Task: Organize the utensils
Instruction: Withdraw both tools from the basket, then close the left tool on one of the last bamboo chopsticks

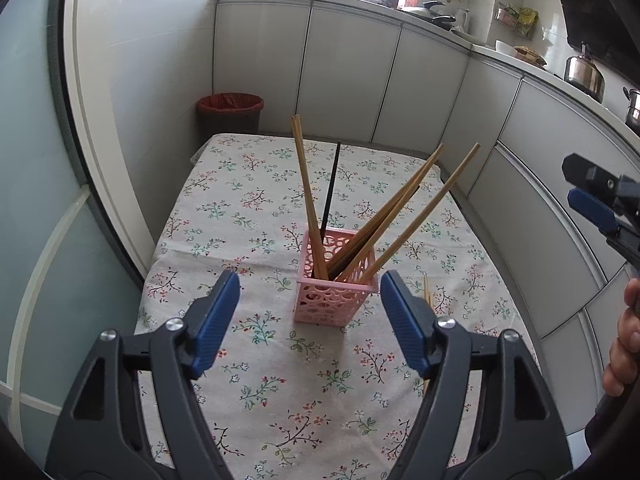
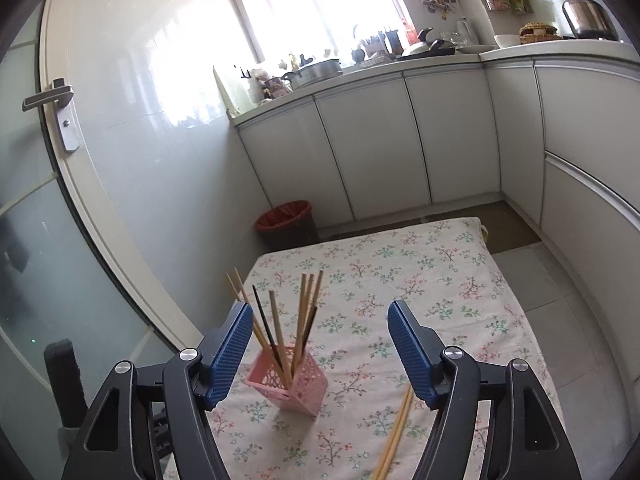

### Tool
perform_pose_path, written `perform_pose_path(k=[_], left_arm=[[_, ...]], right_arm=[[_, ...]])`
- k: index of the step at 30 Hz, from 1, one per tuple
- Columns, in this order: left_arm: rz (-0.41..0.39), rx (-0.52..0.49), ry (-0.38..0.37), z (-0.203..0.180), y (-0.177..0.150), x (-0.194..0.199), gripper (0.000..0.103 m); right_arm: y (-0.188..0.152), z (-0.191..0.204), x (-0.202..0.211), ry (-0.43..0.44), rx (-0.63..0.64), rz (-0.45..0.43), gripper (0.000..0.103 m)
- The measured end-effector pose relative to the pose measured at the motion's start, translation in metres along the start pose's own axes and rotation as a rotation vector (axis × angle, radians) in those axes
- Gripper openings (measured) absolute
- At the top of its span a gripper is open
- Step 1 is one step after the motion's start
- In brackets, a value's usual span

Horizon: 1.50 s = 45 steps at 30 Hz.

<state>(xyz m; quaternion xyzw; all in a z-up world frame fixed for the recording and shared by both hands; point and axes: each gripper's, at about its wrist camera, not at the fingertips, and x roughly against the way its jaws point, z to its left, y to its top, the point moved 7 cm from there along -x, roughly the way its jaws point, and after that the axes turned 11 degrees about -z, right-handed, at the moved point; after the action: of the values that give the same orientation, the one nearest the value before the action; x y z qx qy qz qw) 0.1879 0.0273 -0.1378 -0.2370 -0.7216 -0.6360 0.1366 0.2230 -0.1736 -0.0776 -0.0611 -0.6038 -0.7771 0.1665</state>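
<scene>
Closest in, the left gripper (image 1: 310,314) w/ its ribbed blue pads (image 1: 218,320) hangs over the near part of the table, jaws spread wide, nothing between them. The right gripper (image 2: 320,346) is the same – black frame, blue pads (image 2: 410,354), wide apart, empty – held above the table's right side; from the left view its tip shows at the far right edge, w/ the person's hand (image 1: 624,340) below it.

Under the right gripper a pair of pale wooden chopsticks (image 2: 394,436) lies flat on the floral-print tablecloth (image 2: 420,280), side by side, just right of the basket and not touching it.

Mid-table stands the small pink plastic lattice basket (image 1: 334,300), square, upright. It holds approx. seven or eight sticks – light bamboo chopsticks (image 1: 306,196) leaning left and fanning out right, plus a black chopstick (image 1: 331,188) near upright between them. A second dark one seems to lie among the right-leaning group, can't tell for sure.

Past the far table edge, on the floor at the left corner, sits a dark waste bin with a red liner (image 1: 230,110). Behind it run white cabinet doors (image 2: 372,148) under a pale countertop crowded w/ pots, a steel kettle (image 1: 584,72) and jars, a bright window (image 2: 320,4) above. At left, a frosted glass door w/ a metal lever handle (image 2: 48,96).
</scene>
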Motion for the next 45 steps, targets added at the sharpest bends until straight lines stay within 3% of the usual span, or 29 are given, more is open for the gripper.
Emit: perform_pose_path(k=[4, 10, 19, 29, 32, 37, 40, 45], left_arm=[[0.018, -0.022, 0.003, -0.007, -0.006, -0.001, 0.082], [0.1, -0.038, -0.011, -0.02, -0.025, -0.011, 0.083], [0.257, -0.096, -0.033, -0.05, -0.062, -0.039, 0.083], [0.38, -0.137, -0.084, -0.096, -0.095, -0.071, 0.083], [0.404, -0.153, -0.12, -0.111, -0.102, -0.08, 0.071], [0.457, -0.115, -0.198, -0.134, -0.11, -0.1, 0.034], [0.465, -0.066, -0.216, -0.14, -0.11, -0.116, 0.021], [0.467, -0.038, -0.207, -0.152, -0.111, -0.139, 0.012]], right_arm=[[-0.016, -0.019, 0.002, -0.039, 0.006, 0.057, 0.077], [-0.044, -0.042, 0.002, -0.083, 0.032, 0.148, 0.084], [-0.093, -0.087, -0.015, -0.174, 0.038, 0.344, 0.084], [-0.12, -0.136, -0.014, -0.259, 0.033, 0.455, 0.084], [-0.122, -0.148, -0.01, -0.277, 0.041, 0.466, 0.084], [-0.13, -0.166, -0.005, -0.282, 0.005, 0.492, 0.084], [-0.133, -0.175, -0.004, -0.286, -0.019, 0.502, 0.084], [-0.138, -0.182, -0.005, -0.285, -0.031, 0.523, 0.084]])
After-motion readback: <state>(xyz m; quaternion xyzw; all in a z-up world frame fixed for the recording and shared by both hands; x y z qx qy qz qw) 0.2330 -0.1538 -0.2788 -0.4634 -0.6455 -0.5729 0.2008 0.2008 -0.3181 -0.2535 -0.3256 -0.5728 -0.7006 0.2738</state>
